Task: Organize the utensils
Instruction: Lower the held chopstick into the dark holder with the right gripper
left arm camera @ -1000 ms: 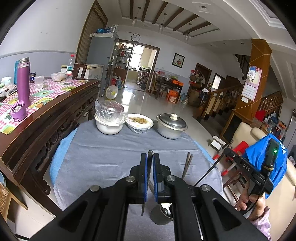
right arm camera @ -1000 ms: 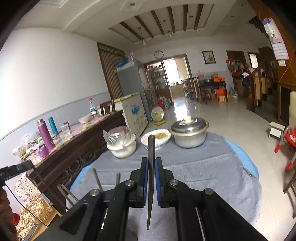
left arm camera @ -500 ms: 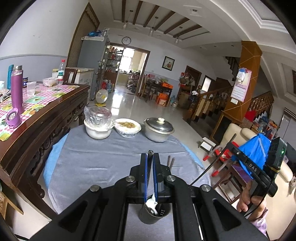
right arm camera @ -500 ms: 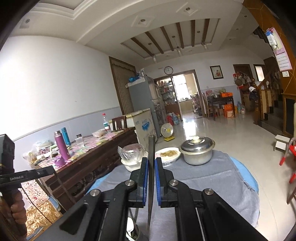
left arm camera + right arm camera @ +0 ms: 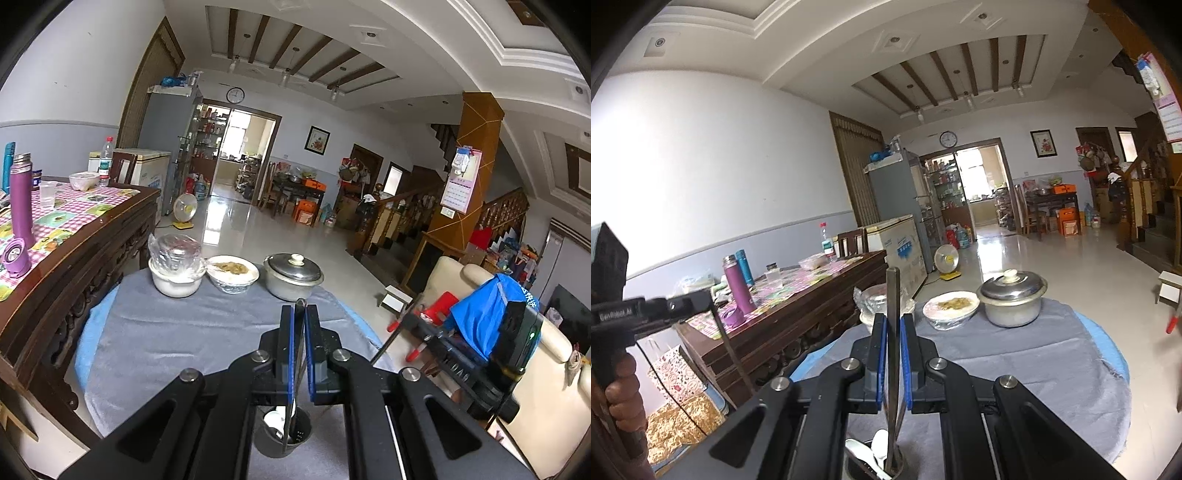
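Observation:
My left gripper (image 5: 298, 354) is shut on a thin metal utensil (image 5: 295, 373) that hangs upright, its lower end inside a dark utensil holder cup (image 5: 282, 441) with a white spoon in it. My right gripper (image 5: 893, 360) is shut on a flat metal utensil (image 5: 892, 332), also upright, its lower end in the same holder (image 5: 875, 463) beside white spoons. The holder stands on the grey cloth (image 5: 166, 339) at the table's near edge. The other gripper shows at the right of the left wrist view (image 5: 480, 354) and at the left of the right wrist view (image 5: 624, 314).
At the table's far edge stand a white bowl with a plastic-wrapped cover (image 5: 176, 269), a dish of food (image 5: 232, 273) and a lidded metal pot (image 5: 293, 275). A dark wooden sideboard (image 5: 55, 251) with a purple flask lies left. A cream sofa (image 5: 517, 369) is at right.
Both grippers rose and pulled back toward the near edge, still holding their utensils. The holder cup now sits directly under both. The loose utensils seen earlier on the cloth are out of view.

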Motion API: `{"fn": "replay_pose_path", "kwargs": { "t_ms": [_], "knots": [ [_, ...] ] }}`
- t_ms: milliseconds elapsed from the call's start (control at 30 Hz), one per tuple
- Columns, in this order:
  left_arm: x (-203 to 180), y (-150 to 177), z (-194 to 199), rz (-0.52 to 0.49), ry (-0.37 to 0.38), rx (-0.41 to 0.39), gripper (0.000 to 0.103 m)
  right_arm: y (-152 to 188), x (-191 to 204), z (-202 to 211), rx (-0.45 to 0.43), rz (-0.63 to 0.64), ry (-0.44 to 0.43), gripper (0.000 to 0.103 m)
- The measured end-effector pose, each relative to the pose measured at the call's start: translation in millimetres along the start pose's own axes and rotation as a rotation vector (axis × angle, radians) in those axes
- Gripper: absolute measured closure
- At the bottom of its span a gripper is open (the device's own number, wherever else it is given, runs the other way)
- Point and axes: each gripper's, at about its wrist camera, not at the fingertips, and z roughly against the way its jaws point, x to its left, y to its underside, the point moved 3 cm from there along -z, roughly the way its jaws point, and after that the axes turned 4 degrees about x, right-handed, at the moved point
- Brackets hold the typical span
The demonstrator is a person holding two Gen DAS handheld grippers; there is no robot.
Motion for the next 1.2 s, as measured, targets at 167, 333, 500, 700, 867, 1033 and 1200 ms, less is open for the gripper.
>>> {"fn": "replay_pose_path", "kwargs": {
  "t_ms": [167, 333, 500, 700, 867, 1033, 1200],
  "knots": [
    [-9, -2, -7, -0.011, 0.02, 0.012, 0.098, 9, 9, -11, 0.03, 0.027, 0.006, 0.095],
    [-12, -2, -20, -0.02, 0.023, 0.039, 0.098, 14, 7, -19, 0.051, 0.023, 0.01, 0.095],
    [-11, 0, -37, -0.016, -0.002, 0.061, 0.098, 17, 1, -22, 0.065, 0.012, 0.011, 0.095],
    [-13, 4, -51, -0.023, -0.046, 0.075, 0.098, 22, 0, -26, 0.08, 0.003, 0.006, 0.095],
    [-16, 8, -57, -0.037, -0.08, 0.074, 0.098, 25, -1, -25, 0.085, -0.003, 0.002, 0.095],
    [-18, 10, -60, -0.05, -0.097, 0.076, 0.098, 27, 1, -24, 0.088, -0.005, -0.001, 0.095],
    [-18, 11, -62, -0.05, -0.099, 0.08, 0.098, 29, 1, -25, 0.094, -0.007, -0.003, 0.095]
  ]
}}
